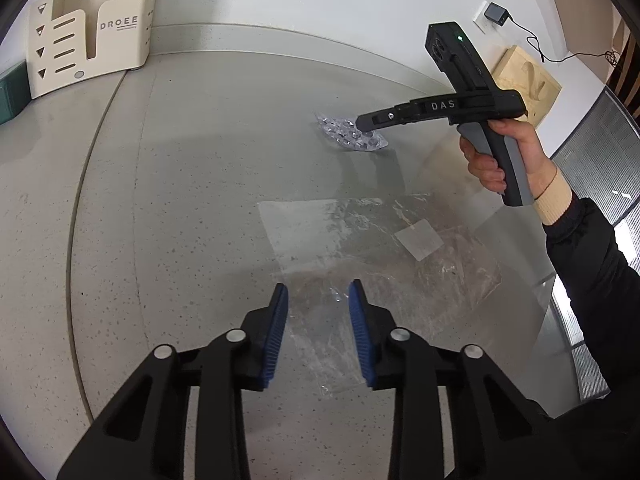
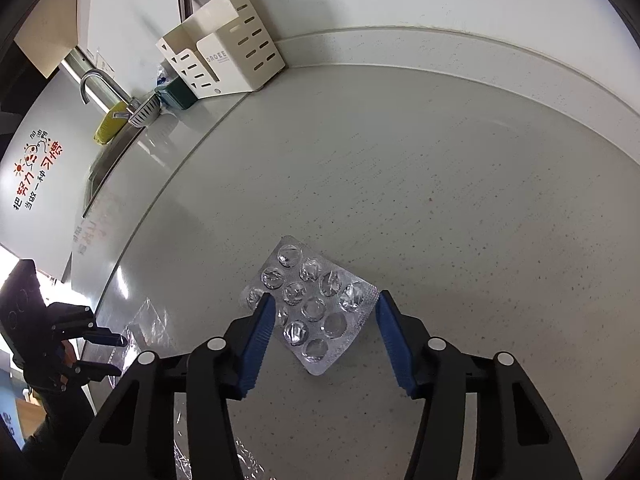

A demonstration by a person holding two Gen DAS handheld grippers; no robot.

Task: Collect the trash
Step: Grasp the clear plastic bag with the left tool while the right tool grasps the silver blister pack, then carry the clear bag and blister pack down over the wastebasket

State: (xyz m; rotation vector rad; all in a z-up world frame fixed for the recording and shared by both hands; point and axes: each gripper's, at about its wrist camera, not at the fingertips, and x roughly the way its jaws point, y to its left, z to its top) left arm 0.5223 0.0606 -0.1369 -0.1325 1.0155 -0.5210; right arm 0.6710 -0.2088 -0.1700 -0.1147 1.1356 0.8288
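An empty silver blister pack [image 2: 316, 308] lies flat on the grey speckled counter [image 2: 440, 200]. My right gripper [image 2: 325, 298] stands open astride it, the left blue pad over the pack's left corner and the right pad just off its right corner. In the left wrist view that gripper [image 1: 362, 122] tips down onto the blister pack [image 1: 352, 136], held by a hand [image 1: 504, 152]. A clear crumpled plastic bag [image 1: 360, 248] lies flat nearer me. My left gripper [image 1: 318, 290] hangs over its near part, jaws narrowly apart, the pads not seen pressing on it.
A cream slotted organizer [image 1: 92, 40] stands against the back wall, a green box [image 1: 10, 96] beside it. A sink with a faucet [image 2: 94, 80] lies beyond at left. A wooden board [image 1: 528, 80] and a plugged charger [image 1: 496, 14] are at the right wall.
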